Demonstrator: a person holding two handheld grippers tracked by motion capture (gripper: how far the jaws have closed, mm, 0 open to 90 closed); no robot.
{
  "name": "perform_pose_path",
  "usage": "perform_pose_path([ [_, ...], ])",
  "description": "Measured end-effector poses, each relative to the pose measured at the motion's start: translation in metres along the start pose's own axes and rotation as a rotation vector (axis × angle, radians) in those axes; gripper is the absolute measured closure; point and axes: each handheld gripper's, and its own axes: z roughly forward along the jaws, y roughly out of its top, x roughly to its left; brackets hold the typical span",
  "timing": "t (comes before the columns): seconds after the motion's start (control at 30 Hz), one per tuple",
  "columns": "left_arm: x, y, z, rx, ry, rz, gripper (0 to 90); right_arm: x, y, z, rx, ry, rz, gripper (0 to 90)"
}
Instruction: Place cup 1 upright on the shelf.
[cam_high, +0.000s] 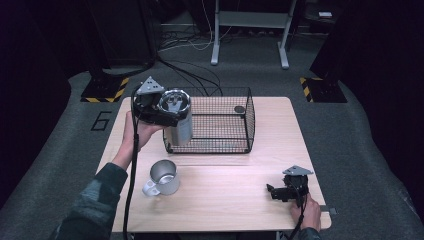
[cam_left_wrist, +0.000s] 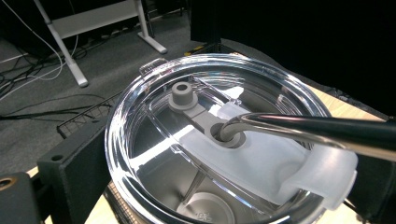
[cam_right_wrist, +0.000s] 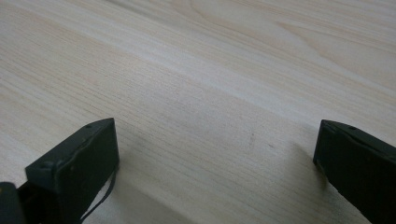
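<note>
Left gripper (cam_high: 159, 111): at ten o'clock of the table (cam_high: 240, 200), raised; jaws clamped on the tumbler (cam_high: 179, 120) just under its lid (cam_left_wrist: 215, 140).
Tumbler: steel, clear lid on, a metal straw (cam_left_wrist: 317, 130) through the lid's hole; held aloft, tilted, over the basket's left rim; whether it touches the wire cannot be told.
Mug (cam_high: 163, 178): steel, upright on the table at seven o'clock, below the tumbler, untouched.
Basket (cam_high: 235, 145): black wire, at twelve o'clock; a small dark disc (cam_high: 239, 109) lies in its far right corner.
Right gripper (cam_high: 276, 192): at four o'clock, low over bare wood; jaws wide apart, holding nothing.
Step in hand (judged): carrying the tumbler into or out of the basket; which of the two cannot be told.
Doing it well: keep the clamp firm and square below the lid; bring the tumbler upright; clear the rim fully so base and straw do not catch the wire; keep wide of the mug.
</note>
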Motion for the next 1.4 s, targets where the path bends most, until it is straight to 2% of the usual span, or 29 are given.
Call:
perform_pose_path([
  [0.1,-0.003,0.001,0.007,0.009,-0.008,-0.010,3.8,0.001,0.000,0.000,-0.002,0.001,0.008,0.0],
  [0.23,-0.008,0.004,0.016,0.027,-0.004,0.017,3.8,0.000,0.000,0.001,-0.002,0.003,0.002,0.0],
  [0.63,-0.022,0.022,0.035,0.006,0.013,0.039,3.8,-0.001,0.001,0.001,0.004,0.008,-0.009,0.0],
  [0.9,-0.031,0.028,0.054,0.018,0.016,0.063,3.8,-0.001,0.001,0.001,0.004,0.008,-0.009,0.0],
  [1.13,-0.040,0.036,0.069,0.005,0.024,0.058,3.8,-0.001,0.001,0.001,0.004,0.009,-0.010,0.0],
  [1.23,-0.041,0.037,0.073,0.003,0.026,0.066,3.8,-0.001,0.001,0.001,0.003,0.009,-0.010,0.0],
  [1.4,-0.044,0.040,0.082,-0.003,0.026,0.055,3.8,0.000,0.001,0.001,0.002,0.010,-0.001,0.0],
])
